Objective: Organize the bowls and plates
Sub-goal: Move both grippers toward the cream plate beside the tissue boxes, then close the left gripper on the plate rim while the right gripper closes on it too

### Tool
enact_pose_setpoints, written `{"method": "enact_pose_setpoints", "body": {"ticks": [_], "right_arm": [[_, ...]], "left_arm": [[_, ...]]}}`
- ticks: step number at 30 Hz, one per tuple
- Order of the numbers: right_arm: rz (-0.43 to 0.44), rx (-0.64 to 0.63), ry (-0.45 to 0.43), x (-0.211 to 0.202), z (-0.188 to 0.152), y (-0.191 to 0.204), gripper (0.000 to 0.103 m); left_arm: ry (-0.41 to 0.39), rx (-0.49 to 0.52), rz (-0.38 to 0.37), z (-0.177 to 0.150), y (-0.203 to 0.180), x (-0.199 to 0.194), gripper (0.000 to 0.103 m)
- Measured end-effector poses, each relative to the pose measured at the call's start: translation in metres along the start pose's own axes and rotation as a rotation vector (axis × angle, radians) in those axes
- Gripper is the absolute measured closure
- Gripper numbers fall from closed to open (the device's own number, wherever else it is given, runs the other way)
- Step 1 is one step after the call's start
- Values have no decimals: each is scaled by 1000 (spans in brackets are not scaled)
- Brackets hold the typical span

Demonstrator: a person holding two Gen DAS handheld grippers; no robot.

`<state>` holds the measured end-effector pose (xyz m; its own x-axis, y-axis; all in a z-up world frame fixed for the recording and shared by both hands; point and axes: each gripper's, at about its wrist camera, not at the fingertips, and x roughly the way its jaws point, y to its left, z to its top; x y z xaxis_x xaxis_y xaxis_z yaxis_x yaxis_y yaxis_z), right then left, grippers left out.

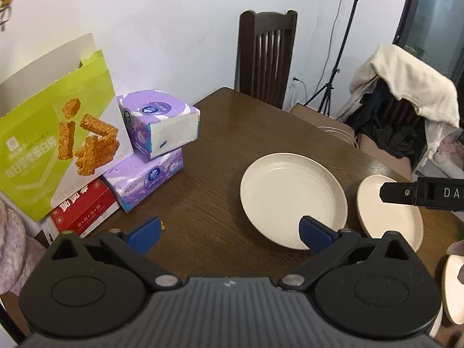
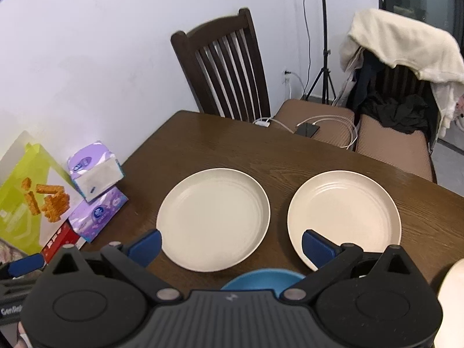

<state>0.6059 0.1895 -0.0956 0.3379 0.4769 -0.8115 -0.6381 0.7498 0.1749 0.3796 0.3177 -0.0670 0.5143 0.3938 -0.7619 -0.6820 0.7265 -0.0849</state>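
Two cream plates lie side by side on the brown table: the left plate (image 1: 293,200) (image 2: 213,221) and the right plate (image 1: 388,213) (image 2: 345,217). A blue bowl (image 2: 262,279) sits nearer me, half hidden behind the right gripper's body. A pale dish (image 1: 452,287) (image 2: 451,298) shows at the right edge. My left gripper (image 1: 230,233) hangs open above the table, its right finger over the left plate's near rim. My right gripper (image 2: 232,245) is open too, above the near edges of both plates, holding nothing. Its black body also reaches over the right plate in the left wrist view.
Purple tissue packs (image 1: 158,121) (image 2: 95,171), a red box (image 1: 82,210) and a green snack bag (image 1: 58,127) crowd the table's left side. A dark wooden chair (image 2: 224,66) stands behind the table (image 2: 261,150). Another chair draped with clothes (image 2: 400,66) is at the right, beside a tripod (image 2: 323,58).
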Motion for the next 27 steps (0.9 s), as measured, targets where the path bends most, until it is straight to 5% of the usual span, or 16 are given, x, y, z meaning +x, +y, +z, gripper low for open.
{"method": "enact_pose_setpoints", "body": {"ticks": [27], "right_arm": [[49,-35,153,131,75,-36,5]], "left_arm": [[169,-108,92,42,5,147,0]]}}
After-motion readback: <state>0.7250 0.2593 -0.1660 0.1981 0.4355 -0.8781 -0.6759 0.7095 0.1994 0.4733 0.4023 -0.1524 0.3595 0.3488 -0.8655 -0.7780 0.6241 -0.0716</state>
